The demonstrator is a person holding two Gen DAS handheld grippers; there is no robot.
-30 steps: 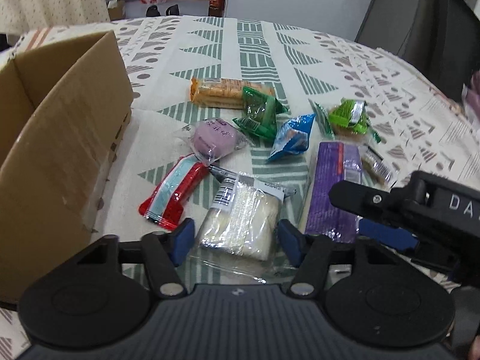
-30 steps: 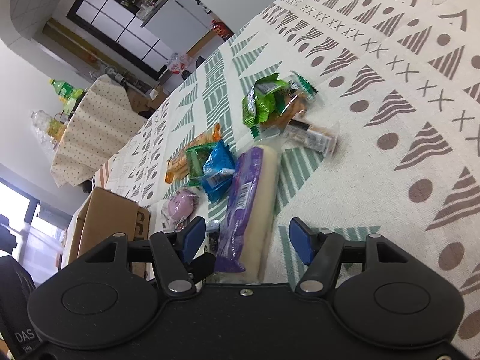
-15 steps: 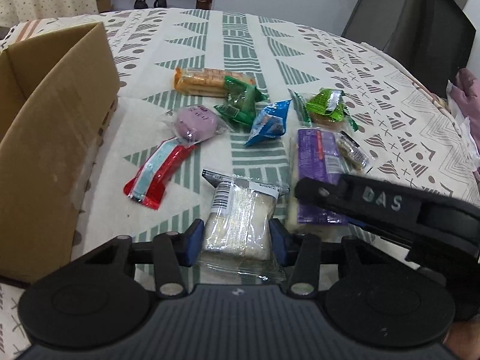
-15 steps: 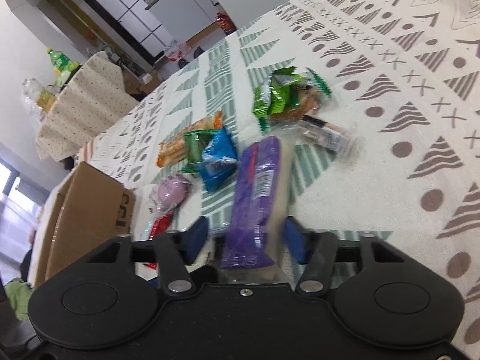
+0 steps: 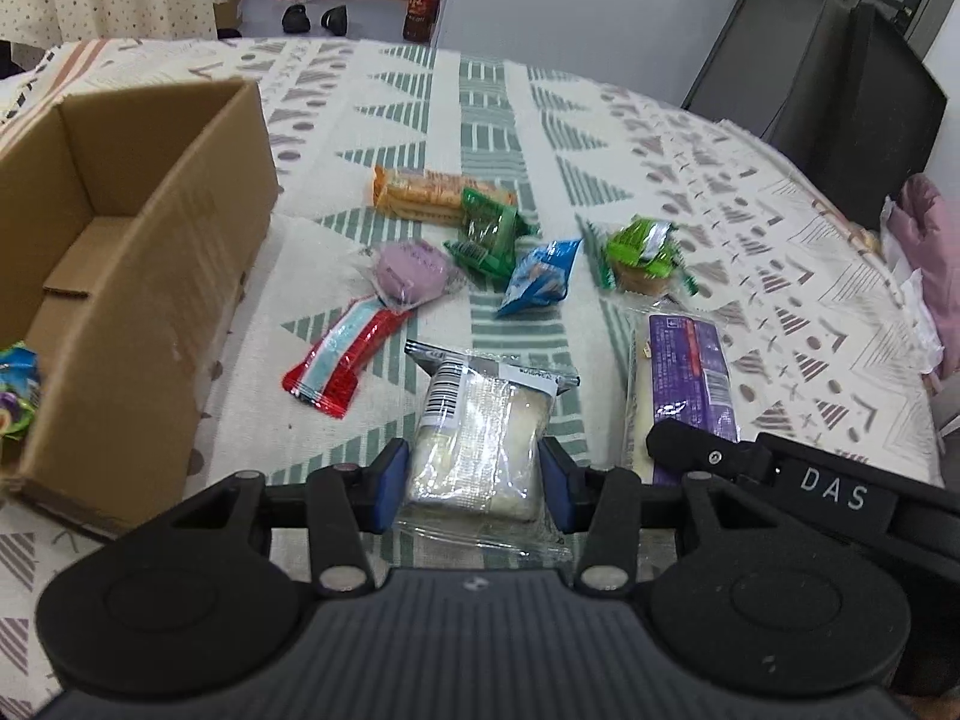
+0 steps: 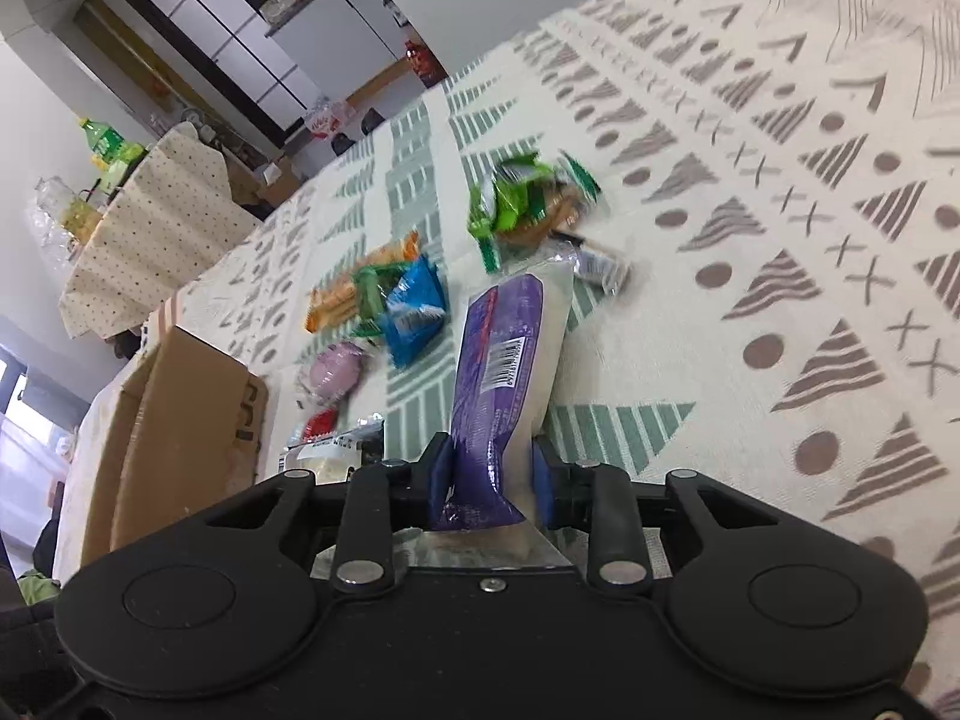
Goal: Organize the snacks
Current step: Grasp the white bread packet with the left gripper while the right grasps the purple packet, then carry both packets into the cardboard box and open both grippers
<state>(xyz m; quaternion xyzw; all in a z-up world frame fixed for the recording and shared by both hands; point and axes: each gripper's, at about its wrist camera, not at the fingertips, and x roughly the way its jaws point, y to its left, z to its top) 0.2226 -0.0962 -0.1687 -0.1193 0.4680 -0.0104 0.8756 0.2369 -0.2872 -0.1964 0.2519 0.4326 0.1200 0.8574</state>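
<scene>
My left gripper [image 5: 474, 480] is shut on a clear-wrapped white bread pack [image 5: 480, 438], its blue pads pressing both sides. My right gripper [image 6: 489, 477] is shut on the near end of a long purple-labelled pack [image 6: 510, 354], which lifts at that end; the same purple pack [image 5: 690, 372] lies to the right in the left wrist view, with the right gripper's black finger [image 5: 720, 456] over it. Loose on the cloth lie a red-and-blue stick pack [image 5: 345, 357], a purple round cake [image 5: 411, 267], a blue pouch [image 5: 540, 276], green packs [image 5: 489, 231] and orange biscuits [image 5: 420, 195].
An open cardboard box [image 5: 120, 276] stands at the left with a colourful wrapper [image 5: 15, 396] inside its near corner. A green-wrapped cake [image 5: 639, 252] lies at the right of the pile. The patterned tablecloth [image 6: 780, 240] stretches bare to the right. A dark chair [image 5: 852, 96] stands beyond the table.
Both grippers closed: the left one from open around the bread pack to gripping it, the right one onto the purple pack's near end. Both views have risen slightly.
</scene>
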